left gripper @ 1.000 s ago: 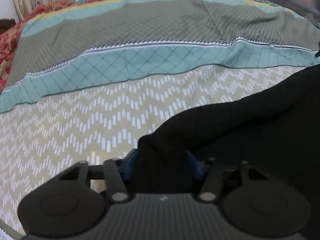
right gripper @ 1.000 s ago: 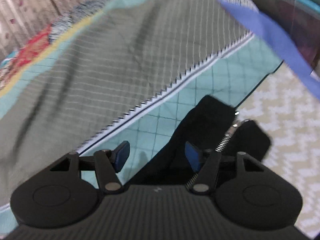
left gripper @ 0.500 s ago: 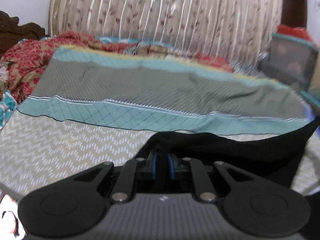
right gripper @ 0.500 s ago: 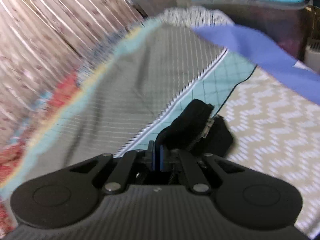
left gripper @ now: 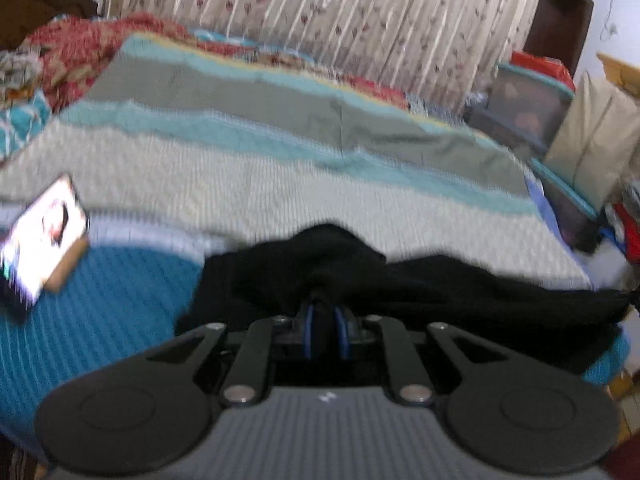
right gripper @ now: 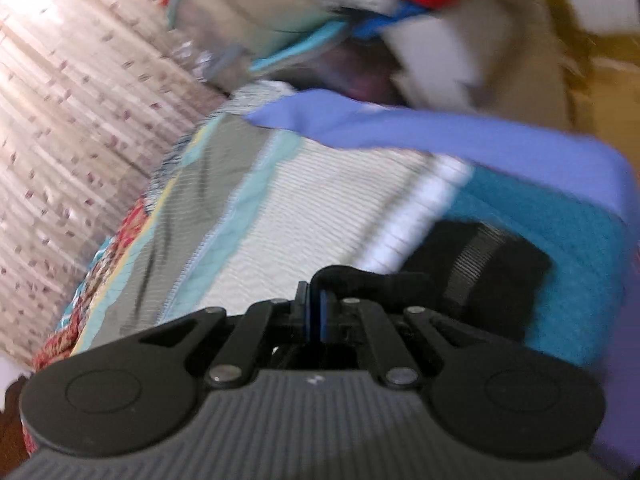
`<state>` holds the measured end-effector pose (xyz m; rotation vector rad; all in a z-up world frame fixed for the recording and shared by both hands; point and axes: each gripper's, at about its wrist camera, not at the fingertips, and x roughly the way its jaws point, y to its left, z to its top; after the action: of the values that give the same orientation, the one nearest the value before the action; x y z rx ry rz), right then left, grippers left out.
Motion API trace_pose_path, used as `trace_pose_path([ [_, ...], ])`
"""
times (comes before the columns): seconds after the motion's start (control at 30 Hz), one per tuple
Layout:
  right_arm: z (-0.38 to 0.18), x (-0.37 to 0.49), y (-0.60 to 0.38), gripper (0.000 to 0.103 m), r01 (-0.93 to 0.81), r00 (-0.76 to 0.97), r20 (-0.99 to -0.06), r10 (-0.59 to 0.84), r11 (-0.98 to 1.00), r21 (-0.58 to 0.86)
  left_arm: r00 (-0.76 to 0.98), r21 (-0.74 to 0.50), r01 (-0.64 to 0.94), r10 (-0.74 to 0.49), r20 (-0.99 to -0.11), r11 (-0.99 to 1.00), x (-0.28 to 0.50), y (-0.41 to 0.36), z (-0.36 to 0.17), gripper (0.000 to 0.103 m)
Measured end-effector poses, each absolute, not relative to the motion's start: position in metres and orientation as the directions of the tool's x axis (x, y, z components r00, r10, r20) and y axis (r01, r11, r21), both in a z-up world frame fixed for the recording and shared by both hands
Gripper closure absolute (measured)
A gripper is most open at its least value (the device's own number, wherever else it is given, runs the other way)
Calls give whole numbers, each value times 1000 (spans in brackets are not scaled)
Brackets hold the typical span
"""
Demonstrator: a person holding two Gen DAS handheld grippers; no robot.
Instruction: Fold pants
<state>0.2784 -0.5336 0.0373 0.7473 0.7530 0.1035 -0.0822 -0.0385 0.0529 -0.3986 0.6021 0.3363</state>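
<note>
Striped bedspread (left gripper: 304, 184) and floral curtain (left gripper: 360, 20) blur past. Your left gripper (left gripper: 323, 322) is clamped on the black pants (left gripper: 400, 280), your right gripper (right gripper: 316, 312) apparently pinching another edge (blurred). The pants hang stretched between them over the bed's near side. Keep both hands level and the cloth taut, so it lands flat.

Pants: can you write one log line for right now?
left hand-held gripper: shut on pants | right hand-held gripper: shut on pants | pants: lifted over bed
</note>
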Motion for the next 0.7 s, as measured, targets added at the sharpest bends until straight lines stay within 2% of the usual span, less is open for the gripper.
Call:
trace_pose_path([
  [0.1,5,258,-541,96,268,691,-665,282,755,598,731,-245,-433,179,-658,867,-91,-52,29,90],
  [0.13,-5,254,-542,96,293,679,-684,266,756,585,712,-239,-440,174,-680,866,-92,-55,22,86],
  [0.2,-15,247,-539,86,317,678,-697,235,761,565,700,-236,-447,173,-693,863,-101,-58,18,81],
  [0.23,-14,244,-539,77,343,683,-698,216,749,567,725,-260,-432,161,-670,863,-109,-57,24,75],
  [0.27,-12,240,-540,49,374,688,-698,198,728,575,745,-282,-421,151,-650,862,-118,-56,29,67],
  [0.3,-8,234,-542,41,403,709,-686,167,701,588,773,-317,-413,144,-618,854,-129,-51,38,63],
  [0.37,2,221,-549,41,422,756,-646,104,678,603,819,-387,-427,169,-548,817,-151,-35,51,54],
  [0.47,18,210,-541,41,384,790,-609,73,716,583,837,-483,-489,233,-496,727,-166,5,58,53],
  [0.6,31,201,-514,42,271,812,-571,122,787,554,806,-555,-550,221,-549,624,-142,49,43,48],
  [0.67,35,199,-492,42,198,811,-558,179,813,548,789,-593,-563,161,-593,575,-121,61,26,35],
  [0.7,37,197,-483,42,155,805,-553,216,822,548,782,-607,-564,128,-609,560,-112,64,16,32],
])
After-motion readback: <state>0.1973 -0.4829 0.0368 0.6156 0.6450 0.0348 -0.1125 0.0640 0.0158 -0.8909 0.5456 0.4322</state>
